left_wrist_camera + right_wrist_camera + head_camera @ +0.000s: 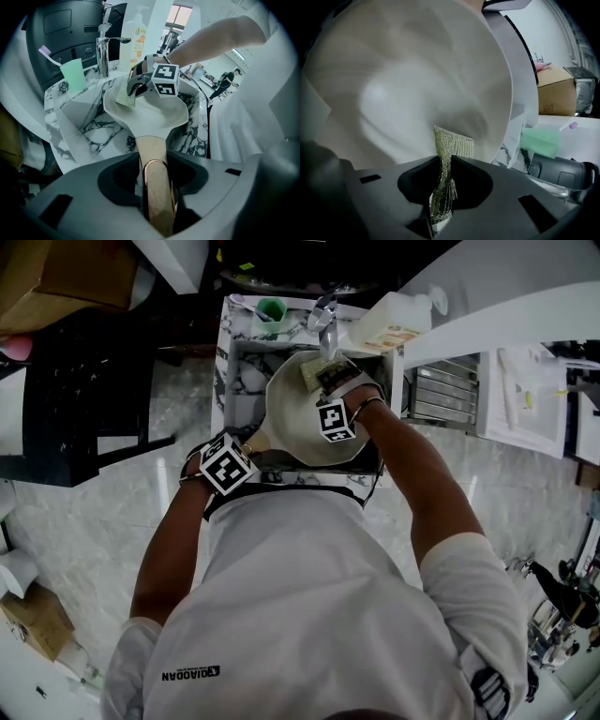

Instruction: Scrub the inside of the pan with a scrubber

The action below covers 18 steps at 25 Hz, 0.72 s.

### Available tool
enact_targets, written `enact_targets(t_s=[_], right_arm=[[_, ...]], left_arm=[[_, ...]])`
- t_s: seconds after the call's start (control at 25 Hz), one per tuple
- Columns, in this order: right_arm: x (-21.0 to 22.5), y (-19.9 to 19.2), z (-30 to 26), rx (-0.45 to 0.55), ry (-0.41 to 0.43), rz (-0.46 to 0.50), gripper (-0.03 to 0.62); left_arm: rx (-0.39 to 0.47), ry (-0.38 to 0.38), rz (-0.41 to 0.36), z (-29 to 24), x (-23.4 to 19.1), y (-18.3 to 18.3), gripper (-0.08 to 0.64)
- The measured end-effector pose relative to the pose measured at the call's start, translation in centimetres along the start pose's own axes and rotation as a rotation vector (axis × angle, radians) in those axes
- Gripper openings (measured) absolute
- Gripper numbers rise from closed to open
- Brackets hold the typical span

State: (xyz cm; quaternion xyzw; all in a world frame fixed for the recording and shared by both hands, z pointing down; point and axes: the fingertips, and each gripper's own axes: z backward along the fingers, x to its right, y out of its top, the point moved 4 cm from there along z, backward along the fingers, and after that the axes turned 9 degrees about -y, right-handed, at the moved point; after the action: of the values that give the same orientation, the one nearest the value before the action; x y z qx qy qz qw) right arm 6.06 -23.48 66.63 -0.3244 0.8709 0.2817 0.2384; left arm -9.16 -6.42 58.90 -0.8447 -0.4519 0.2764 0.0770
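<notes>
A cream pan [305, 413] with a wooden handle [157, 180] is held over a marble sink [246, 367]. My left gripper [157, 197] is shut on that handle at the sink's near edge. My right gripper [443, 176] is shut on a greenish mesh scrubber [447, 159], whose free end lies against the pan's inner wall [417, 89]. In the left gripper view the right gripper [136, 86] and scrubber [124, 96] sit at the pan's far rim [140, 115].
A chrome tap [323, 320] stands behind the sink, with a green cup [270, 310] holding a toothbrush to its left and a white soap bottle [398, 320] to its right. A dark cabinet [89, 381] stands left of the sink.
</notes>
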Motion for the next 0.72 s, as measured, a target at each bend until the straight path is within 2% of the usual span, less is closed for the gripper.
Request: enact_targets(t_s=[0.44,0.72], right_arm=[[-1.6,-1.6,-2.8,-0.057,0.08,-0.1,0.087],[-3.6,-2.9,-2.8,-0.134,0.18,-0.186,0.087]], left_arm=[[-0.002,-0.003,0.001,0.0,-0.1,0.0,0.192],[-0.001,-0.002,-0.001,0.0,-0.2,-0.1,0.192]])
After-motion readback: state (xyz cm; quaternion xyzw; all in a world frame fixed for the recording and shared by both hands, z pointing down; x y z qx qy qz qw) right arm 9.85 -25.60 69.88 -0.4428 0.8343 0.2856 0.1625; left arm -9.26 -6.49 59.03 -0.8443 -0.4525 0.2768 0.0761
